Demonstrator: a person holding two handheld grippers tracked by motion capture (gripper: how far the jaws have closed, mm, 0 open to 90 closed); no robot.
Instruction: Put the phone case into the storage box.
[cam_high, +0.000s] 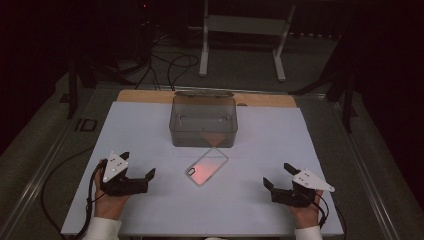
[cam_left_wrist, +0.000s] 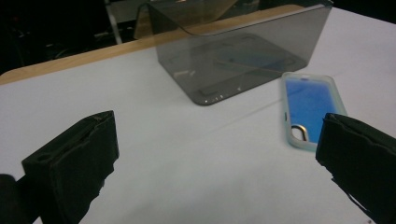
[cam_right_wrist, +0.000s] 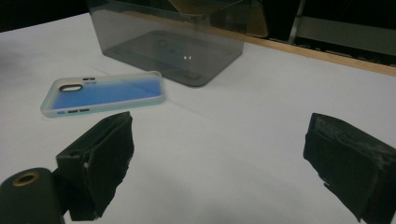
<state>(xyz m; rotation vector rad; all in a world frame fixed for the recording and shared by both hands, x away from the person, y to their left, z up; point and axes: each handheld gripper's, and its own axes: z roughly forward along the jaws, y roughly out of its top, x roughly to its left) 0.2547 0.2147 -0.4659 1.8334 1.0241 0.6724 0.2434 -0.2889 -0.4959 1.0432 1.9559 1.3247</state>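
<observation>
While the white table (cam_high: 150, 125) spreads bare under both hands, the biggest thing on it is the smoky clear box (cam_high: 203, 122), standing open-topped toward the far edge, its lid tipped up behind it. Just in front of the box, with one corner reaching its near wall, lies the phone case (cam_high: 206, 166), flat on the surface with its camera cut-out at the near end; it reads pink from the high view and blue through the gripper views, so its true colour is hard to pin down. The left gripper (cam_high: 136, 173) rests on the table to the left of the case and the right gripper (cam_high: 278, 176) well off to its right, both with jaws spread wide and nothing between them. Judging from this layout, the case is probably headed for the box. The main risk is the pickup: a thin, flat, flexible shell offers little edge to pinch, so a jaw coming down flat could skid it across the smooth sheet or shove it against the box wall. Gripping one long side alone might let it bow and slip out mid-lift. Carrying it low could also clip the box rim and nudge the box.
</observation>
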